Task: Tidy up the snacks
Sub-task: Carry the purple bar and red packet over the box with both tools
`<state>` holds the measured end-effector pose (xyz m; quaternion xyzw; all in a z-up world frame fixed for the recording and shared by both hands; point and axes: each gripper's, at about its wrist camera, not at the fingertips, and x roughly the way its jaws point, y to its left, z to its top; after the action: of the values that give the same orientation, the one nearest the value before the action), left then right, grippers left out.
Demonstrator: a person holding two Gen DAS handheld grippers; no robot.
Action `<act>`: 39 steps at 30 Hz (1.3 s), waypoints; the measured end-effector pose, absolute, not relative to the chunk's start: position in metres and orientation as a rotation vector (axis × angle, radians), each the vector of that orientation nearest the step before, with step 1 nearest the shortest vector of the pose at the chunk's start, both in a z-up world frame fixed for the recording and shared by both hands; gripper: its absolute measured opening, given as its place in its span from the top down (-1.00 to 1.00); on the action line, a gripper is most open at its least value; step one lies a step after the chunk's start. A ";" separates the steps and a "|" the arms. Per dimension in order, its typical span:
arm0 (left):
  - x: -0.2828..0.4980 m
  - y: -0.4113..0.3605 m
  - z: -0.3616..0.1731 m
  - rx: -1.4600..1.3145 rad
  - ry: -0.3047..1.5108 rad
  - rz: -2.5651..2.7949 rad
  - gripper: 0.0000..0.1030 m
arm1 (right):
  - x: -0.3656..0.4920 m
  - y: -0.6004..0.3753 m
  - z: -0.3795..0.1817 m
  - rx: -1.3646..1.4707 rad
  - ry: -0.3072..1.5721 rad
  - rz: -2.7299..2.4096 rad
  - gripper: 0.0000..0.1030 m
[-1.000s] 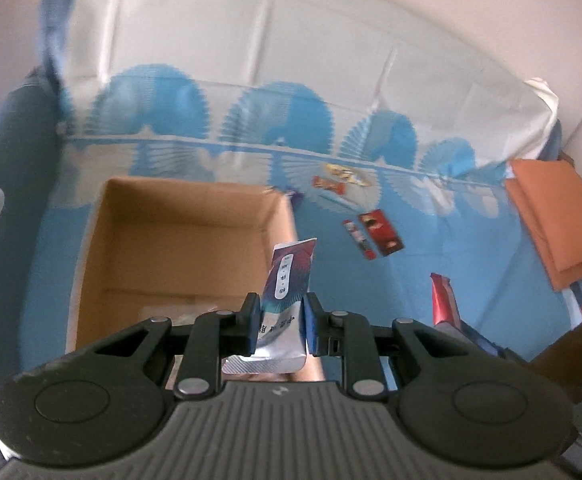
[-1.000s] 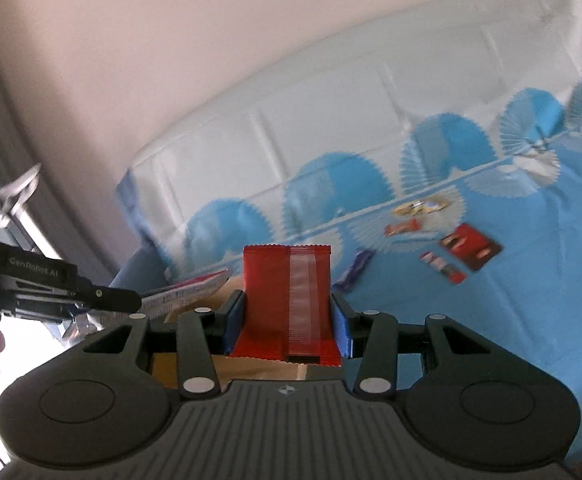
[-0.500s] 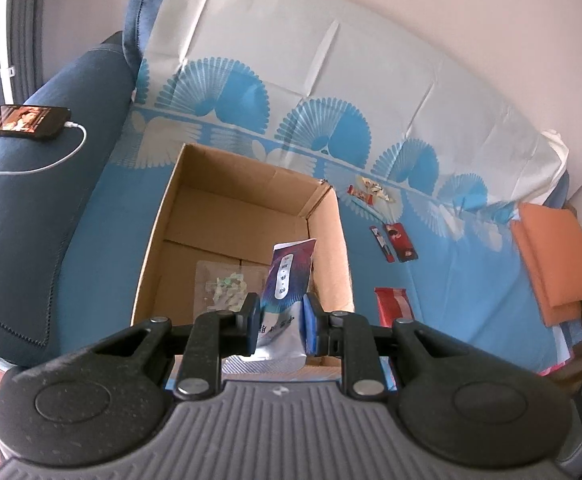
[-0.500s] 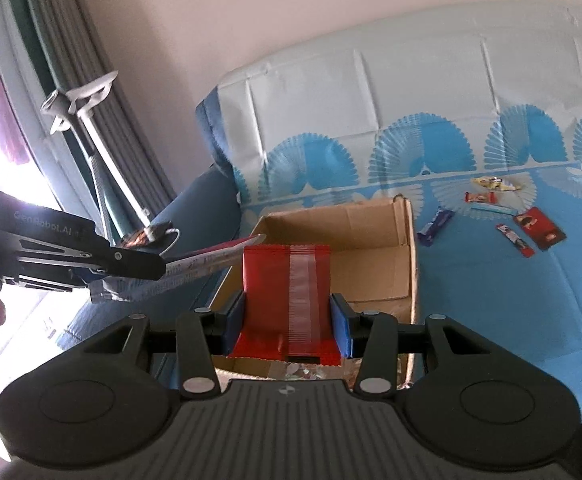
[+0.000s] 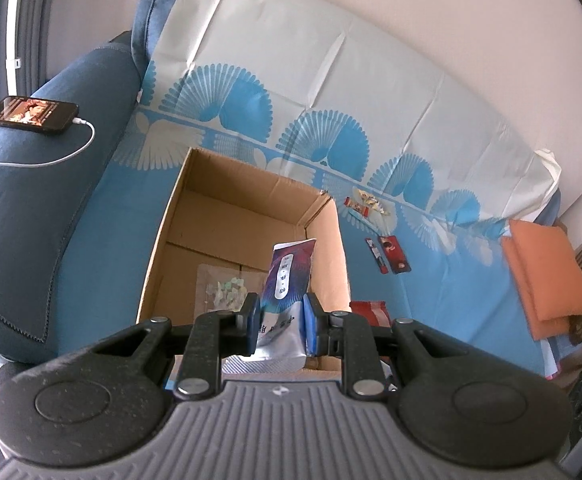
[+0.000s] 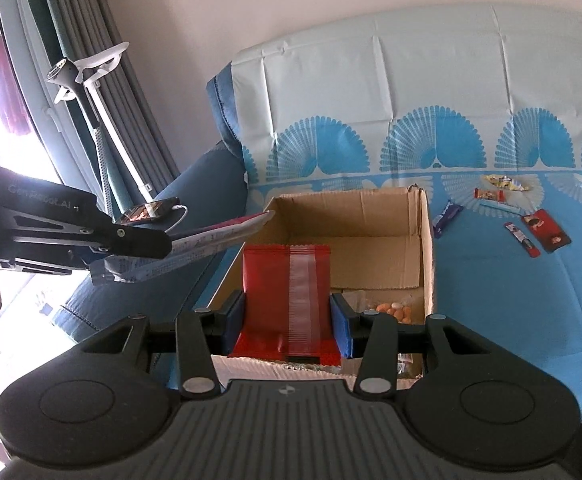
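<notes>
Sofa: you work over a dark blue sofa (image 5: 31,216) draped with a blue and white cloth (image 5: 371,92) printed with fan shapes; a pale wall rises behind it.
Armrest: a phone (image 5: 33,115) lies there on a white cable, with grey curtains (image 6: 103,92) beyond.
Box: the open cardboard box (image 5: 171,216) sits on the seat with a clear bag of sweets (image 5: 221,288) on its floor.
Loose snacks: several small packets (image 6: 545,230) lie on the cloth to the right of the box, well apart from it.
Cushion: an orange cushion (image 5: 547,276) rests at the far right end of the seat.
Left gripper (image 5: 279,320): your pads are clamped on a silver and purple pouch (image 5: 289,272), held upright over the near edge of the box.
Right gripper (image 6: 287,322): your pads squeeze a red packet (image 6: 285,280) from both sides, above the box's near edge.
Change: a second ago both views were blurred and pointed further right; now they are sharp, the armrest and phone have come into sight, and both grips are unchanged.
</notes>
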<state>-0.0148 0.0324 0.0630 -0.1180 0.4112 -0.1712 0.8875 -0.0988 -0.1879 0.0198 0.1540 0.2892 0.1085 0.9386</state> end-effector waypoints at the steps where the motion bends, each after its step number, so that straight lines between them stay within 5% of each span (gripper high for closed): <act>1: -0.016 0.033 0.063 -0.244 0.853 -0.355 0.51 | -0.098 -0.188 0.020 0.315 0.592 0.223 0.07; 39: 0.020 0.030 0.053 -0.252 0.884 -0.306 0.51 | -0.066 -0.197 0.004 0.348 0.638 0.206 0.06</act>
<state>0.0203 0.0299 0.0533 -0.1212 0.4250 -0.1469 0.8849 -0.0659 -0.1970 0.0039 0.1701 0.3112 0.1007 0.9295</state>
